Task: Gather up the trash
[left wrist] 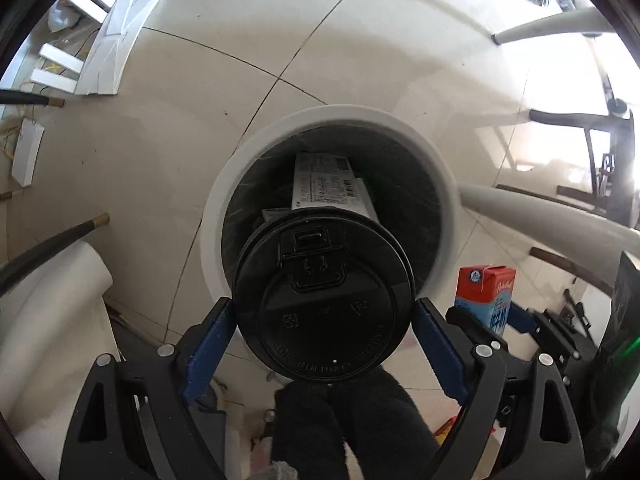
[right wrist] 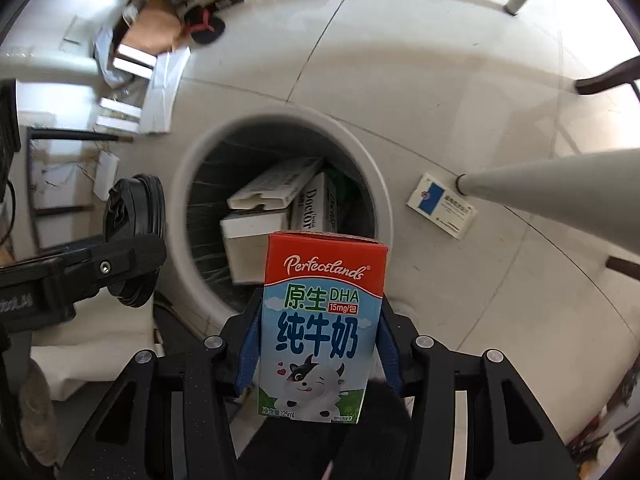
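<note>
Above the white bin [left wrist: 420,136], the left gripper [left wrist: 324,320] jaws clamp a black-lidded cup [left wrist: 320,300]; at its 3 o'clock, the right gripper [right wrist: 316,344] jaws clamp a milk carton [right wrist: 320,320]

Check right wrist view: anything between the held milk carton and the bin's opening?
Nothing: the milk carton, clamped in the right gripper, hangs right at the near rim of the white bin; only boxes already inside show beyond.

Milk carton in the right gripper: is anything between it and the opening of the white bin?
Nothing visible blocks it. The milk carton hangs at the near rim of the white bin, whose mouth is open; boxes lie inside, below the rim.
</note>
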A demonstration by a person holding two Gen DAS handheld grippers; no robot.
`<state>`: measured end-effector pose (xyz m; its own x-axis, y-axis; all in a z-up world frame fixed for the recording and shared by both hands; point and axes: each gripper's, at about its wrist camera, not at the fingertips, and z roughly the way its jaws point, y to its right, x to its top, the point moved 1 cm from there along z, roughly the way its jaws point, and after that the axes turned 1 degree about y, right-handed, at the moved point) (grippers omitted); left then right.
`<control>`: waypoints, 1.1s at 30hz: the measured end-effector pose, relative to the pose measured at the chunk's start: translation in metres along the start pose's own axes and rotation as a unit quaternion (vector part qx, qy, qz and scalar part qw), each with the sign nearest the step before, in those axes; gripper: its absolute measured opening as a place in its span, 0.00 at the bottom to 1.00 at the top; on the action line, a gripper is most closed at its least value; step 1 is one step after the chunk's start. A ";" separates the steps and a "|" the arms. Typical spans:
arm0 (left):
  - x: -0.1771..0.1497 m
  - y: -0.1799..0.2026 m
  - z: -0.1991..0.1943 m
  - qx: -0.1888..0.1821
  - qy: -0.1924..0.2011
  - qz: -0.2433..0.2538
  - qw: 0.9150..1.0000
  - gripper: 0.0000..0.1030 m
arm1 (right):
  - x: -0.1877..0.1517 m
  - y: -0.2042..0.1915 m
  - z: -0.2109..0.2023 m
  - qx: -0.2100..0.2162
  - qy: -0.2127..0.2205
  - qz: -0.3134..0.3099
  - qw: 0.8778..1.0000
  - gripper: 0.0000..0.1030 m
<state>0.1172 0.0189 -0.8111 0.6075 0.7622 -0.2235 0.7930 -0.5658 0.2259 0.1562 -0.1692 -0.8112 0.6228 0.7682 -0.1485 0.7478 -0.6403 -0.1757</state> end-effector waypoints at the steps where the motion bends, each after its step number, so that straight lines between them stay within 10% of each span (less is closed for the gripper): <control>1: 0.001 -0.002 0.002 0.006 0.001 0.001 1.000 0.87 | 0.002 0.002 0.010 -0.001 -0.005 -0.005 1.000 0.51; 6: 0.001 -0.015 0.000 0.016 0.001 -0.010 1.000 1.00 | 0.012 0.005 0.031 0.006 -0.016 -0.011 1.000 0.57; 10: -0.002 -0.024 -0.011 0.030 0.011 -0.028 0.999 1.00 | 0.014 -0.002 0.022 0.010 -0.016 -0.016 1.000 0.97; 24: -0.057 -0.016 -0.099 0.080 0.043 -0.041 0.995 1.00 | -0.010 -0.006 -0.060 -0.020 -0.006 0.021 1.000 1.00; 33: -0.123 0.037 -0.192 0.100 0.054 -0.009 0.993 1.00 | -0.058 -0.004 -0.189 -0.015 0.017 0.047 0.999 1.00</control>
<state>0.0636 -0.0353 -0.5934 0.5933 0.7959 -0.1205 0.8034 -0.5948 0.0275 0.1603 -0.2112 -0.6174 0.6976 0.7046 -0.1301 0.6918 -0.7096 -0.1337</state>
